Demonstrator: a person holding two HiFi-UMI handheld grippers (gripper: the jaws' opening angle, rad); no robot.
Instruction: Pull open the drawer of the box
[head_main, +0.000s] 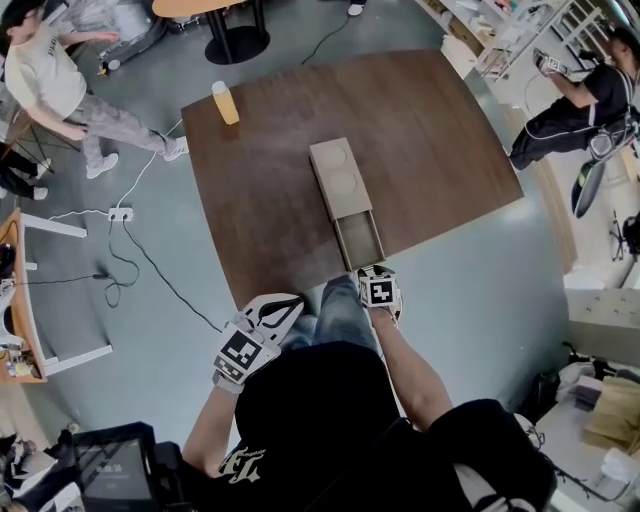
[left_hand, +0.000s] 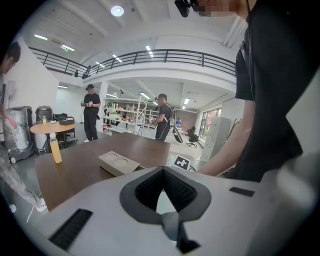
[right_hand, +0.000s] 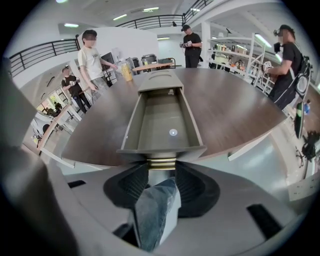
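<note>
We judge the pull nearly done: the grey-green drawer (right_hand: 161, 117) stands well out of its flat box (head_main: 335, 172). Our right gripper (right_hand: 162, 166) has its jaws clamped on the brass handle (right_hand: 162, 163); our left gripper (left_hand: 162, 171) has its jaws together, empty. Next, let go.

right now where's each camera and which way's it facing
Head view: on the head, steeply down at table, box, arms, left hand-held gripper, right hand-held gripper.
Left gripper view: on the left one, nearly level across table; shut jaws, torso.
Right gripper view: on the right one, down into drawer; jaws on its handle.
All share the box.
</note>
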